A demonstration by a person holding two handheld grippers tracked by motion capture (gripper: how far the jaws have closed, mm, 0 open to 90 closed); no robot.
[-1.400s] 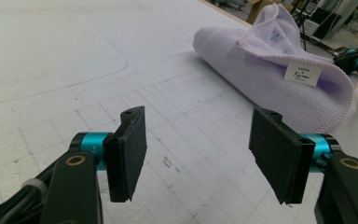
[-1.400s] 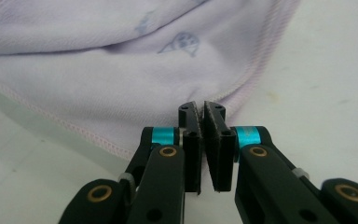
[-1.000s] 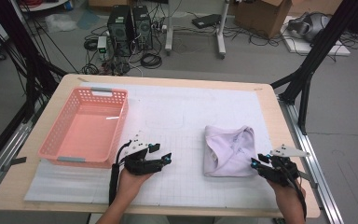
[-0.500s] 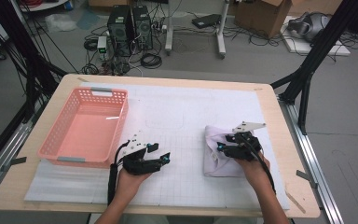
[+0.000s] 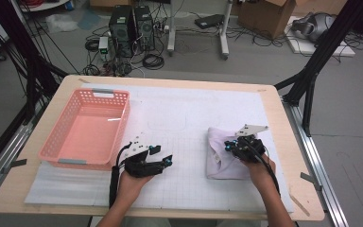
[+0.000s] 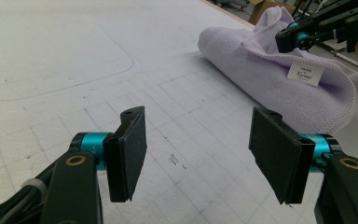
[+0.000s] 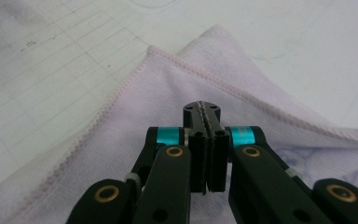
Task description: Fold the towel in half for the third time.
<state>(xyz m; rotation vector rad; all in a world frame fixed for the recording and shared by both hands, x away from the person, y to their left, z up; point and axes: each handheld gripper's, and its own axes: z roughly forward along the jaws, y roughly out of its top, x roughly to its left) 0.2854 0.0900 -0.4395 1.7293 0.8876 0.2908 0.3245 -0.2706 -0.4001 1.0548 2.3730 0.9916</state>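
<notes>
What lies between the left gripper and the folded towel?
Only bare gridded mat lies between the left gripper and the towel, seen in the left gripper view.

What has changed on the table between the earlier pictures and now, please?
The right gripper has moved in from the table's right edge to above the folded lilac towel. Its jaws have just been closing and now stand shut over the cloth; whether they pinch any fabric cannot be told. The left gripper stayed where it was, jaws open over the white mat. The pink basket and the towel have not shifted.
</notes>
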